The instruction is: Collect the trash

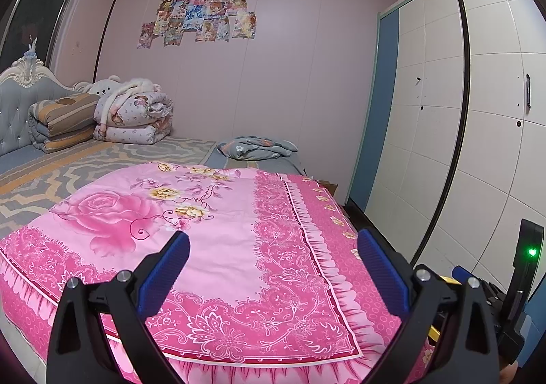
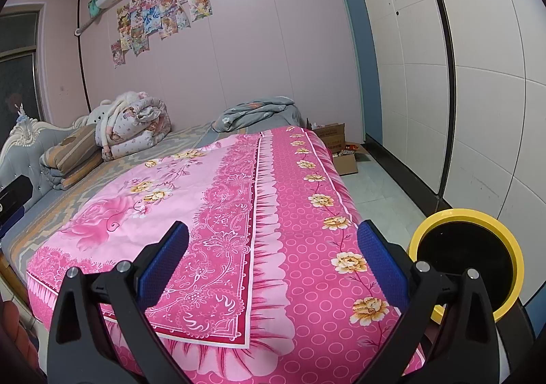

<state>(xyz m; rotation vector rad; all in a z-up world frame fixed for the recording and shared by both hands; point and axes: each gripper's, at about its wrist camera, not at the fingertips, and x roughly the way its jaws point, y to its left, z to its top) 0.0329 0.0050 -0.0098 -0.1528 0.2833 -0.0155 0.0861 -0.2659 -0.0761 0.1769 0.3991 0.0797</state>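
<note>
My left gripper [image 1: 273,244] is open and empty, held above the foot of a bed covered with a pink floral sheet [image 1: 211,234]. My right gripper [image 2: 273,237] is open and empty too, above the same sheet [image 2: 218,200] near its right edge. A round bin with a yellow rim and black inside [image 2: 467,257] stands on the floor to the right of the bed, beside my right gripper. I see no loose trash on the bed. Cardboard boxes [image 2: 341,148] with wrappers inside sit on the floor at the bed's far right corner.
Folded quilts [image 1: 133,118] and a plush toy are stacked at the headboard [image 1: 17,104]. A crumpled grey blanket [image 1: 256,147] lies at the far side of the bed. A white wardrobe [image 1: 477,111] lines the right wall, with a narrow tiled floor strip [image 2: 385,186] between it and the bed.
</note>
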